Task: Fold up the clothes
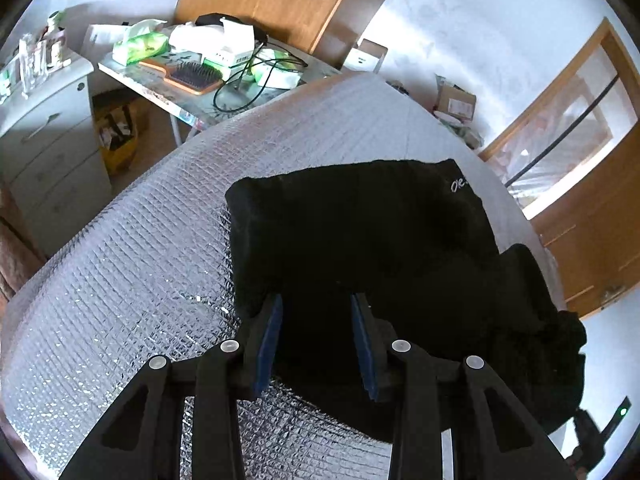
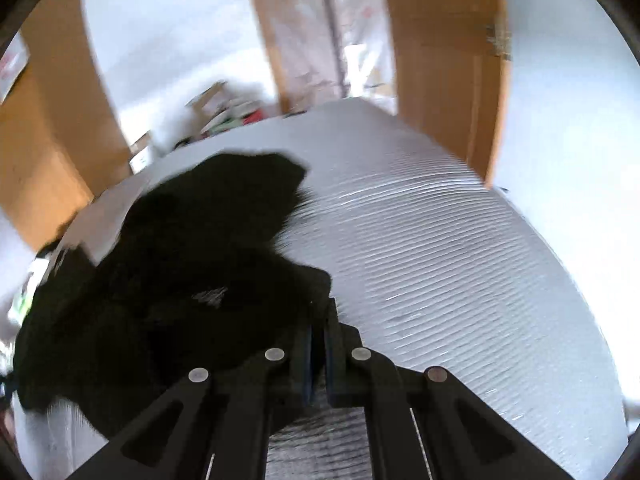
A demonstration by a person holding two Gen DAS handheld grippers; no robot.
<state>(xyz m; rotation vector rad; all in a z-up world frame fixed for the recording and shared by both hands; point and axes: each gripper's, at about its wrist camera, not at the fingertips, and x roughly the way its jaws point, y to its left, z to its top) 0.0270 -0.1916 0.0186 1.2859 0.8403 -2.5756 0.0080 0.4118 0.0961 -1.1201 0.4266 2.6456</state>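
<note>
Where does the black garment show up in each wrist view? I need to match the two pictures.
Left wrist view: the black garment fills centre and right, lying beyond the open left tongs.
Right wrist view: it spreads across centre-left, blurred; the right tongs look shut at its edge.
Shared landmark: the silver quilted mat under the garment.

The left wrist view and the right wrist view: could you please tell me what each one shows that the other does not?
Only the left wrist view shows the cluttered side table with a hairbrush, the white drawer unit, white lettering on the garment, and the left claw open over the cloth.

Only the right wrist view shows the right claw shut on the garment's edge; this view is motion-blurred.

Both show the black garment lying on the silver quilted mat.
</note>
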